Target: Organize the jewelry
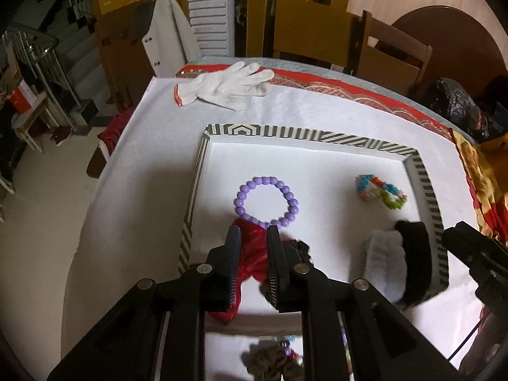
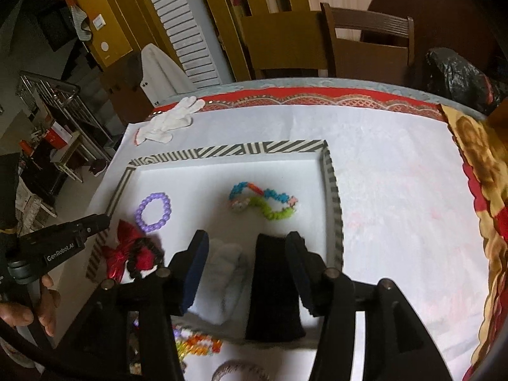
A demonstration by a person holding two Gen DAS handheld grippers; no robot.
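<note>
Jewelry gathered in the striped tray (image 2: 333,187) on my worktop (image 2: 397,190).
My left tongs (image 1: 254,235) stand slightly parted above the red bow (image 1: 254,254); my right tongs (image 2: 250,244) gape empty over the black band (image 2: 273,285), gripping nothing, apparently after setting pieces down apart.

Lived-in home, likely a dining room: wooden chairs (image 2: 365,44) drawn up to a counter (image 2: 397,190) spread with white cloth over a red patterned cover, louvered door (image 1: 208,9) behind, white coat (image 1: 168,38) hanging, staircase (image 1: 73,50) at left, cluttered floor.
</note>
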